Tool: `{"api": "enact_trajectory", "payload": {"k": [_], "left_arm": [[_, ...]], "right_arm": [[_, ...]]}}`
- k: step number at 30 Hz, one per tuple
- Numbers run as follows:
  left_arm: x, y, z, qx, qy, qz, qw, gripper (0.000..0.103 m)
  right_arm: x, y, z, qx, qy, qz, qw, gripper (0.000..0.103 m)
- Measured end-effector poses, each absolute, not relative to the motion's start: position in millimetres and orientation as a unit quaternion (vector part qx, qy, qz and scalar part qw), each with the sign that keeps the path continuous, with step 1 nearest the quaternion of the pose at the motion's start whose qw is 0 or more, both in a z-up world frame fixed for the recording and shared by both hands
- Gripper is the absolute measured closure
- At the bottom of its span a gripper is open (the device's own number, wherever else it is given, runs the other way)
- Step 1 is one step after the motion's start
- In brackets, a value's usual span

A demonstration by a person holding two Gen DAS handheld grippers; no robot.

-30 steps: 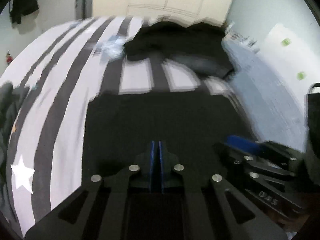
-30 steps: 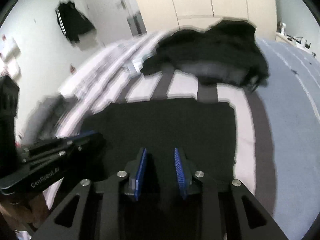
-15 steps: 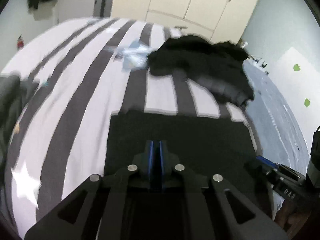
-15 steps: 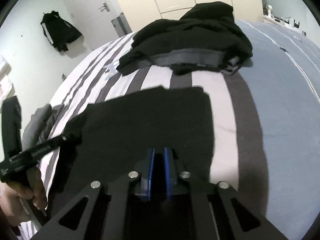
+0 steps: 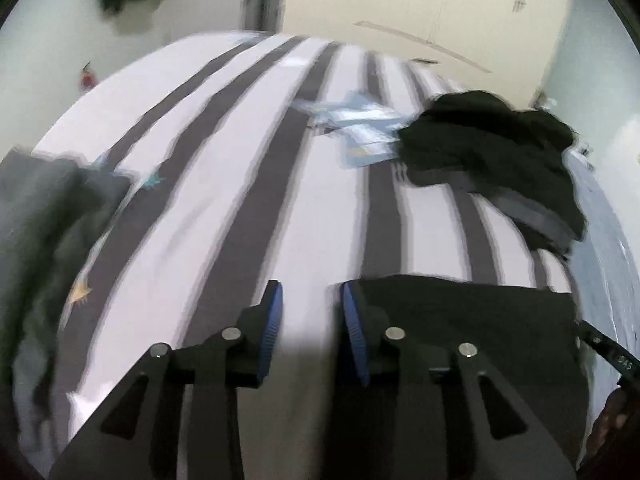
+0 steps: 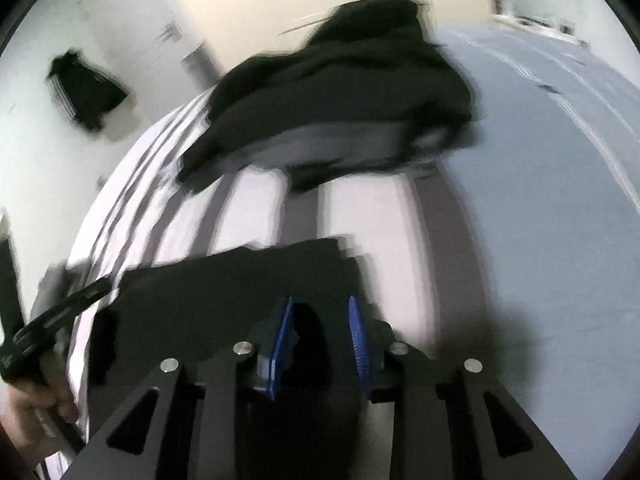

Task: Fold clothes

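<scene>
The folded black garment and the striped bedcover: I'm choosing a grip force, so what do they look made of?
Folded black garment: soft matte fabric, probably knit; it lies flat without shine. Striped bedcover: smooth woven cloth, likely cotton, showing shallow wrinkles. Blur hides the weave.

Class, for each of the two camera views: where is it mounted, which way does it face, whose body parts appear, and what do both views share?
Left wrist: on the left gripper, facing along the striped bed; jaws open, right gripper's tip at the edge.
Right wrist: on the right gripper, facing the black clothes pile; jaws open, person's left hand visible.
Shared: flat black garment, pile, bed.
</scene>
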State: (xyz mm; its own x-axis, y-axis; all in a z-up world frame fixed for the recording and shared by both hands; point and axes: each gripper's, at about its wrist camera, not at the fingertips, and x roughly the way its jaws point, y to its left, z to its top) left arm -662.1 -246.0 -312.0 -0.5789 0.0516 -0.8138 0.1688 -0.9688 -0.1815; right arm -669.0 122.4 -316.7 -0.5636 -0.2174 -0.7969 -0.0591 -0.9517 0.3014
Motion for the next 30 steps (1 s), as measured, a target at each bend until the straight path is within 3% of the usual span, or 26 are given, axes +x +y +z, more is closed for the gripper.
{"api": "enact_trajectory", "payload": {"k": [3, 5, 10, 11, 12, 16, 20, 30], "left_arm": [[-631.8, -267.2, -307.0, 0.470, 0.152, -0.869, 0.017, 0.068], [-604.6, -270.0, -300.8, 0.476, 0.172, -0.863, -0.008, 0.055], [-543.3, -257.8, -291.5, 0.489, 0.216, -0.843, -0.064, 0.028], [-532.6, -254.0, -294.6, 0.496, 0.228, -0.835, -0.073, 0.025], [-525.5, -250.4, -297.2, 0.502, 0.235, -0.829, -0.077, 0.024], [-514.4, -239.4, -328.7, 0.551, 0.249, -0.792, -0.081, 0.024], [-516.3, -228.8, -332.8, 0.552, 0.235, -0.795, -0.090, 0.013], [-545.8, -205.7, -338.0, 0.564, 0.268, -0.768, -0.142, 0.013]], "right_arm": [[-657.6, 152.5, -318.6, 0.481, -0.159, -0.861, 0.036, 0.069], [-642.5, 163.5, -314.9, 0.489, -0.166, -0.855, 0.053, 0.069], [-589.2, 151.2, -300.6, 0.504, -0.203, -0.825, 0.155, 0.052], [-580.0, 145.7, -301.5, 0.516, -0.214, -0.812, 0.170, 0.040], [-572.0, 140.5, -303.9, 0.528, -0.221, -0.800, 0.180, 0.033], [-545.5, 128.7, -322.4, 0.554, -0.237, -0.772, 0.200, 0.033], [-537.6, 126.1, -323.6, 0.547, -0.243, -0.776, 0.201, 0.032], [-548.6, 93.9, -335.9, 0.552, -0.258, -0.758, 0.232, 0.027]]}}
